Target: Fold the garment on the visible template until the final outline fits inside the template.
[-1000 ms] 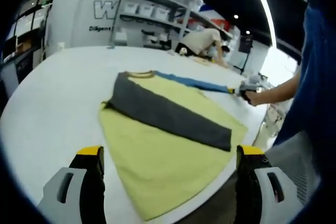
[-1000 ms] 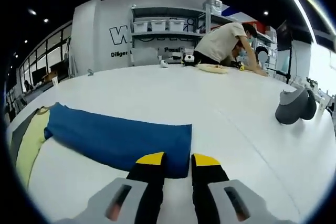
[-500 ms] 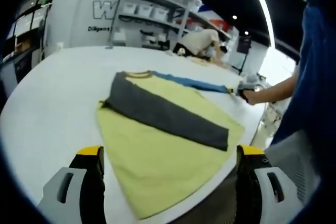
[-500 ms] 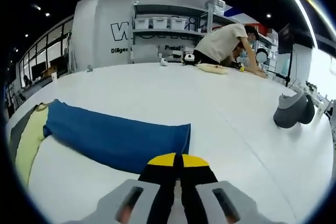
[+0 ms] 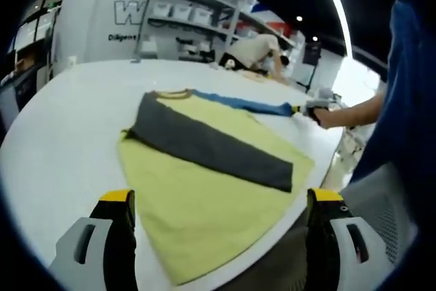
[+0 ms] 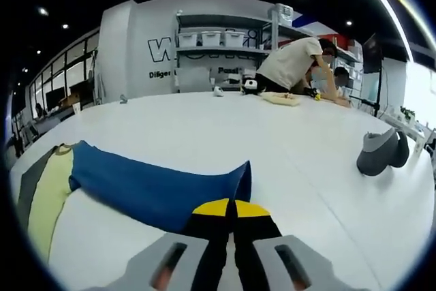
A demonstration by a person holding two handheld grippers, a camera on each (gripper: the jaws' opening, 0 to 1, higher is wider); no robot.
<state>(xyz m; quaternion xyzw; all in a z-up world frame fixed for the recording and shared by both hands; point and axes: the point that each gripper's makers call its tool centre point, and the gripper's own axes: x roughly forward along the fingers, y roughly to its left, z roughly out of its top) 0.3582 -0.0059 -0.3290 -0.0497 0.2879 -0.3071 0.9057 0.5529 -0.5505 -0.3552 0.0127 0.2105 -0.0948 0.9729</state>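
A yellow T-shirt (image 5: 204, 199) lies flat on the white table (image 5: 61, 134), its grey sleeve (image 5: 208, 144) folded across the chest. Its blue sleeve (image 5: 245, 103) stretches out toward the far right. My left gripper (image 5: 218, 233) hangs open above the shirt's near hem, touching nothing. In the right gripper view the blue sleeve (image 6: 150, 185) lies ahead with its cuff end lifted slightly, and my right gripper (image 6: 228, 210) is shut on that cuff. That same gripper (image 5: 308, 108) appears in the left gripper view, held by a hand at the sleeve's tip.
A grey cap (image 6: 381, 151) rests on the table at the right. A person (image 6: 296, 63) leans over the far edge of the table, with shelving (image 6: 225, 39) behind. The person's blue clothing (image 5: 402, 100) stands at the right table edge.
The right gripper went from open to shut on the blue sleeve's cuff, and the cuff edge has since lifted a little. The left gripper stayed open.
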